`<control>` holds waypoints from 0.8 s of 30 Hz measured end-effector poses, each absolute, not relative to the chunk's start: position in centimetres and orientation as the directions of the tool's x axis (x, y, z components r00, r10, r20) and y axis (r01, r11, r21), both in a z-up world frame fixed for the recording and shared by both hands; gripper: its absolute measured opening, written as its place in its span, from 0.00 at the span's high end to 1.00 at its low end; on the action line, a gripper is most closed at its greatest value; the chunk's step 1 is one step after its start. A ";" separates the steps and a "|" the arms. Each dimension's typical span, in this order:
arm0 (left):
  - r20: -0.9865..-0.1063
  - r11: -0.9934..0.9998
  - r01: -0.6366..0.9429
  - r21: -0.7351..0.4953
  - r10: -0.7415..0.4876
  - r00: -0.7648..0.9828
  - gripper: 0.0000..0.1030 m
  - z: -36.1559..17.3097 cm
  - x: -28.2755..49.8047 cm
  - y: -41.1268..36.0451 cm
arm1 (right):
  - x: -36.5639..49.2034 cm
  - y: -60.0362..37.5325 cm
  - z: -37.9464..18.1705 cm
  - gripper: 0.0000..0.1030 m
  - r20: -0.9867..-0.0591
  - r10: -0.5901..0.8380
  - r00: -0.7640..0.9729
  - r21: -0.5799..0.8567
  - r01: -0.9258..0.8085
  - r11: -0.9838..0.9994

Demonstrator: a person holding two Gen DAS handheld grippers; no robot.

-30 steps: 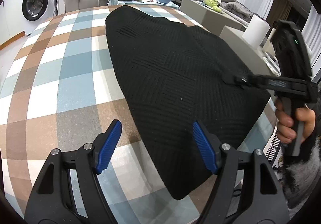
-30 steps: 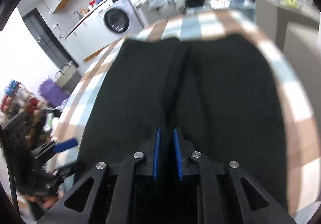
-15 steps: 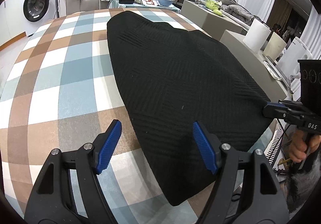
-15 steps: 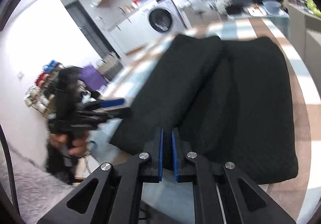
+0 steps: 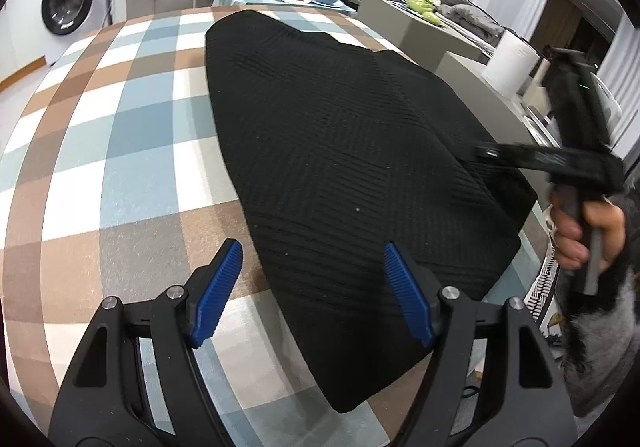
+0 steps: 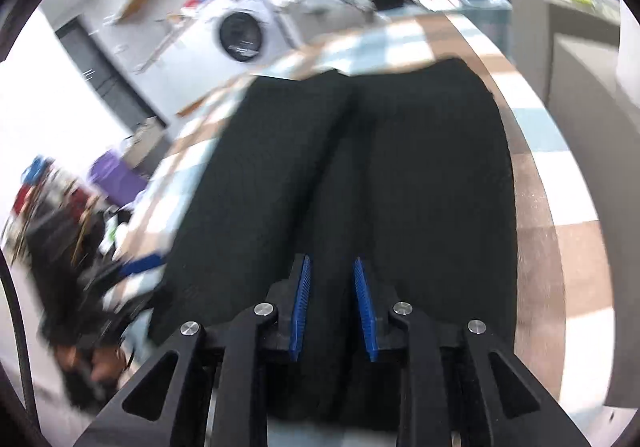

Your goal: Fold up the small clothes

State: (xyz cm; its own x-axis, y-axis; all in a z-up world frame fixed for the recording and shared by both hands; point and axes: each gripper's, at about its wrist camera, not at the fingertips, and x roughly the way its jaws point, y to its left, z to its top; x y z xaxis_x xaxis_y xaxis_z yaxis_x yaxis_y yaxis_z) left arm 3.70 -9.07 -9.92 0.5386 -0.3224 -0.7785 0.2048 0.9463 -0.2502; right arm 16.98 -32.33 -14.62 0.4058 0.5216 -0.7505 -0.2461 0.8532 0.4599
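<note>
Left wrist view: You held the left gripper (image 5: 312,291) spread wide, blue pads (image 5: 218,289) apart with nothing pinched between them. It hung above the near edge of the black knit garment (image 5: 340,151), one pad over the bare checked tablecloth (image 5: 120,151) and the other over the fabric. The garment lay flat along the middle of the table, running from the near edge toward the far end. At the right edge of this view, your right hand (image 5: 588,231) gripped the handle of the right gripper (image 5: 486,151), whose tip lay against the garment's right side.

Right wrist view: This view was blurred. The right gripper (image 6: 332,307) had its jaws opening, a narrow gap showing between the blue pads (image 6: 301,307). The garment (image 6: 420,187) lay beneath and between them, with a lengthwise fold (image 6: 340,135) running away from the pads. You could not tell whether the pads touched the fabric.
</note>
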 end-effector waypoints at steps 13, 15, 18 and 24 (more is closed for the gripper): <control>-0.779 0.949 0.142 -0.281 -0.312 0.543 0.31 -10.2 4.4 -7.1 | 22.0 -32.6 -14.3 0.52 -0.633 0.664 0.397 0.648 -0.198 0.736; -0.773 0.943 0.143 -0.301 -0.329 0.543 0.31 -10.2 4.9 -6.9 | 21.7 -31.6 -14.3 0.52 -0.657 0.659 0.367 0.618 -0.238 0.749; -0.771 0.939 0.121 -0.322 -0.334 0.542 0.31 -10.4 5.7 -6.7 | 21.9 -30.4 -14.5 0.53 -0.672 0.646 0.362 0.582 -0.282 0.763; -0.770 0.926 0.040 -0.376 -0.336 0.542 0.31 -11.1 7.6 -5.7 | 22.7 -29.1 -14.6 0.69 -0.703 0.608 0.370 0.526 -0.306 0.794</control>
